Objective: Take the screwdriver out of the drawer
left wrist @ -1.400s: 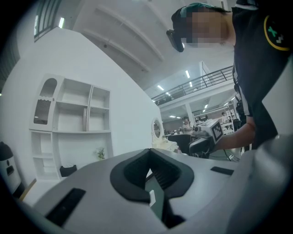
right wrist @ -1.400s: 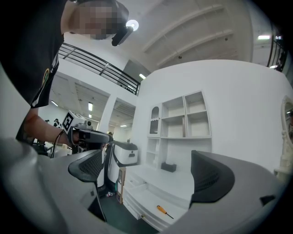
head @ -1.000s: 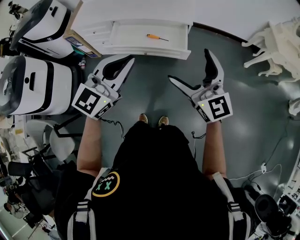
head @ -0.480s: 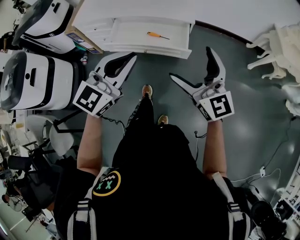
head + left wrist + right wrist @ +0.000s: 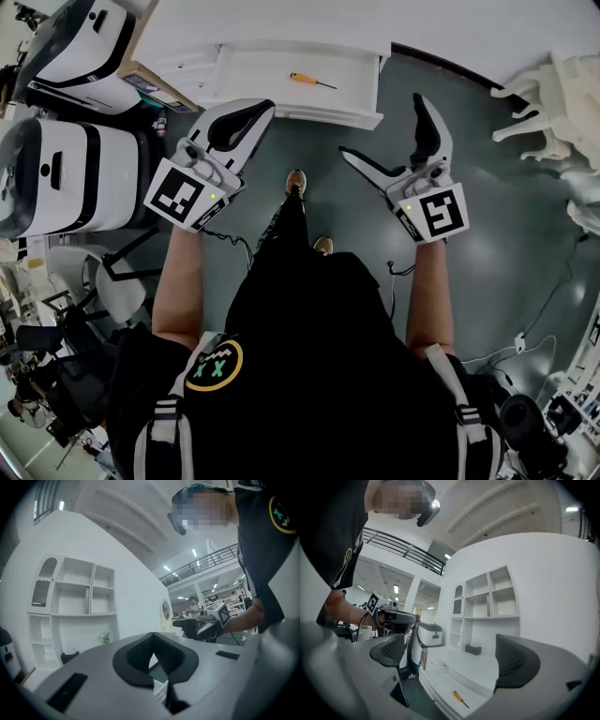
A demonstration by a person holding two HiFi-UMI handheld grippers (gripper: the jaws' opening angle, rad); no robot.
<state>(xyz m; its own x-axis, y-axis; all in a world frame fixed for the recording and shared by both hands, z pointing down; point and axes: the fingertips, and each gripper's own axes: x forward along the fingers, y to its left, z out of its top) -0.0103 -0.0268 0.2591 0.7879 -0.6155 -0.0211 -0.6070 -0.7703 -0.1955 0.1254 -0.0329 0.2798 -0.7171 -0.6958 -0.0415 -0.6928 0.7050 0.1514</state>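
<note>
An orange-handled screwdriver (image 5: pixel 307 81) lies loose in the open white drawer (image 5: pixel 251 73) of the cabinet at the top of the head view. My left gripper (image 5: pixel 262 108) hangs just in front of the drawer's front edge, left of the screwdriver, with its jaws shut and nothing in them. My right gripper (image 5: pixel 382 127) is held further back on the right, over the floor, open and empty. In the right gripper view the screwdriver (image 5: pixel 459 697) shows low between the spread jaws of the right gripper (image 5: pixel 452 657), well ahead of them. The left gripper (image 5: pixel 153 637) view shows black pads meeting at the tips.
Two white machines (image 5: pixel 66 176) stand on the left beside the cabinet, with a cardboard box (image 5: pixel 150 86) between them and the drawer. White furniture pieces (image 5: pixel 553 89) lie at the right. The person's shoe (image 5: pixel 295 181) is planted on the grey floor between the grippers.
The person has stepped one foot forward toward the drawer. Both grippers hold nearly the same pose, the left still shut, the right still open.
</note>
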